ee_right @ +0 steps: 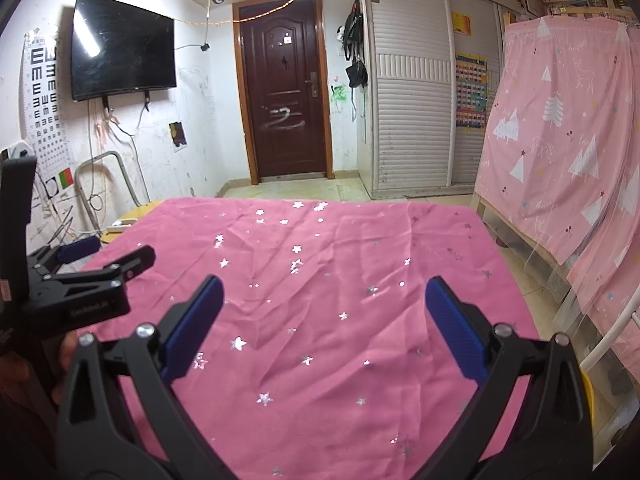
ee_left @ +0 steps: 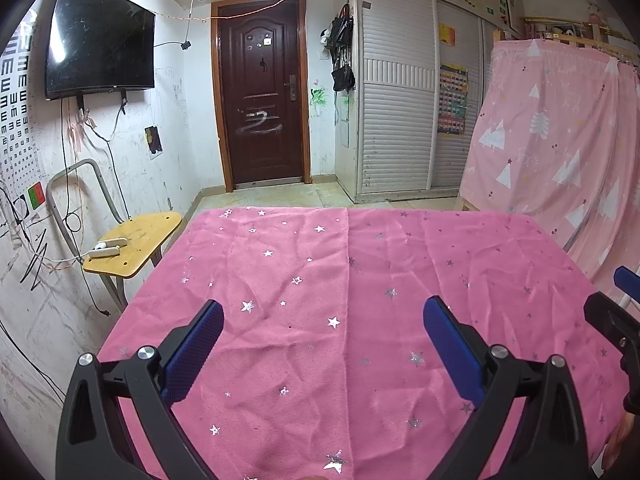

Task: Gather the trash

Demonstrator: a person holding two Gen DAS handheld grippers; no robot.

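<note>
Both tongs are spread wide and holding nothing. The left tongs [ee_left: 322, 336] hang over the near half of the counter [ee_left: 360, 264], which is covered in a pink cloth with silver stars, and their blue pads [ee_left: 196, 348] sit well apart with only wrinkled cloth between them. Same deal for the right tongs [ee_right: 324, 320]: blue pads [ee_right: 454, 328] far apart, just starry fabric in the gap.

As for the trash, I honestly can't spot any piece of it on the cloth in either view, so I can't say where it lies relative to either pair of tongs.

Pose-wise, both are held side by side, low over the near edge, pointing forward toward the brown door [ee_left: 260, 92] and tilted a bit down at the counter. From the right wrist view you can see the left tongs off at the left edge, with a bit of the hand [ee_right: 66, 354] gripping them. The left view catches the right tongs at its right edge.

Around the room: a TV [ee_left: 100, 40] on the wall, a yellow chair [ee_left: 132, 244] beside the counter's left edge, and a pink curtain [ee_left: 560, 140] with white trees on the right.
</note>
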